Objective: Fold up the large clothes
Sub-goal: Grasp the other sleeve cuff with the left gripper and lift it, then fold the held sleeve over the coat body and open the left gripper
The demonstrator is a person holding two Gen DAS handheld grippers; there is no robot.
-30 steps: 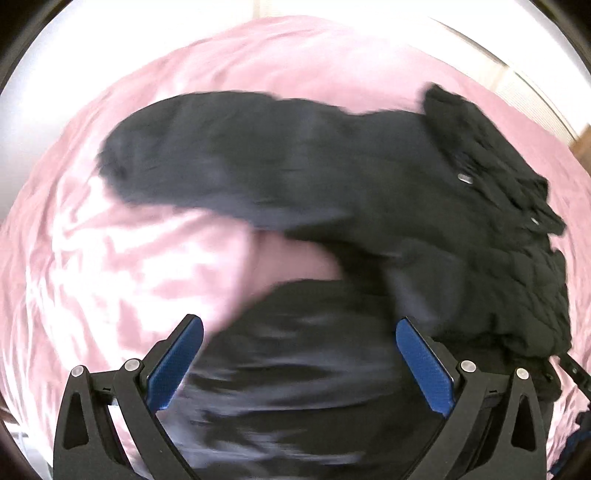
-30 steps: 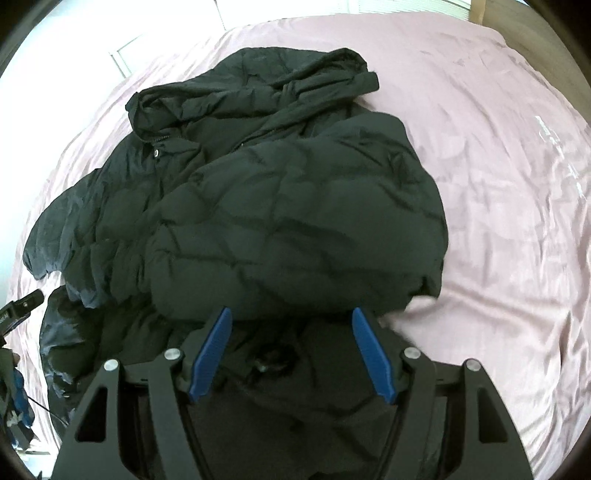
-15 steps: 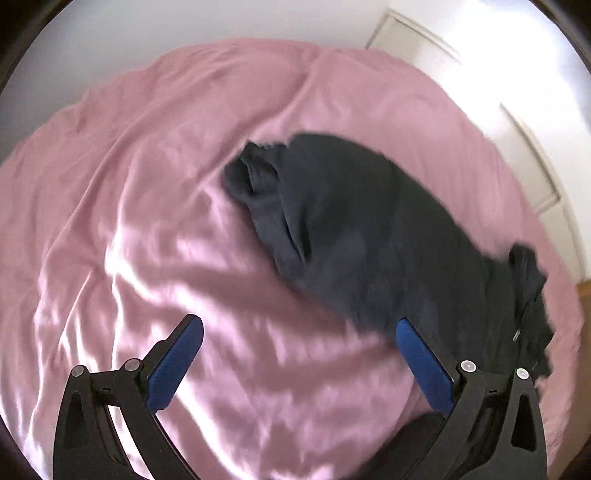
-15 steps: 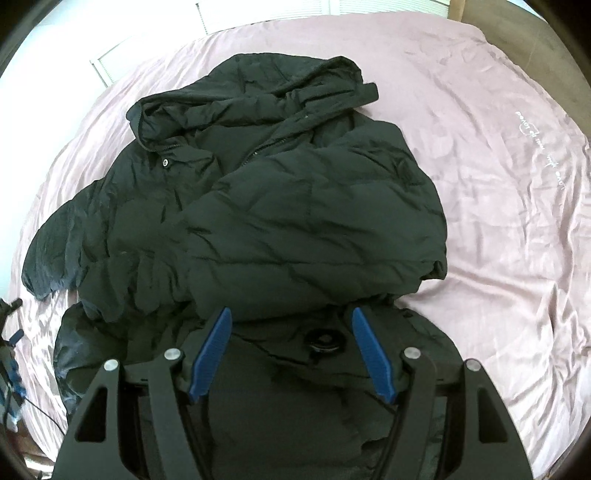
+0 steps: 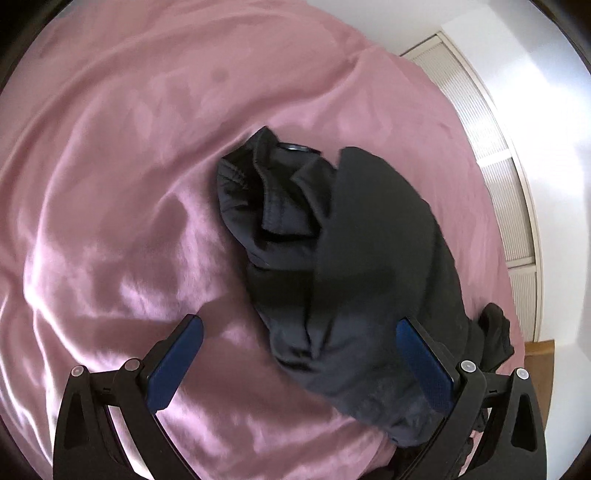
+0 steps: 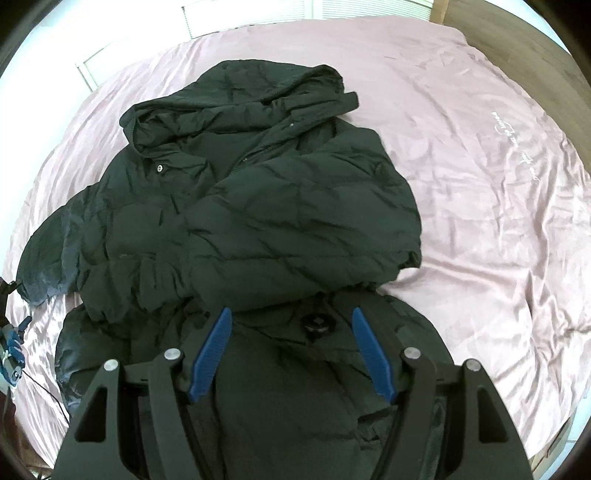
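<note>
A large black puffer jacket (image 6: 258, 206) with a hood lies on the pink bedsheet (image 6: 498, 206). Its right sleeve is folded across the chest; its left sleeve (image 6: 55, 240) spreads out to the left. In the left wrist view that sleeve (image 5: 351, 266) lies in front, cuff end toward the far side. My left gripper (image 5: 299, 332) is open and empty, just above the sleeve's near part. My right gripper (image 6: 291, 325) is open and empty, hovering over the jacket's lower front near a round black button (image 6: 317, 325).
The pink sheet (image 5: 110, 184) covers the whole bed. White slatted closet doors (image 5: 491, 155) stand beyond the bed. Wooden floor (image 6: 517, 33) shows at the far right. The left gripper (image 6: 9, 347) shows at the far left edge of the right wrist view.
The left gripper has swung away from the jacket body toward the outstretched sleeve and moved closer to it. The right gripper has drawn back slightly, staying open over the hem.
</note>
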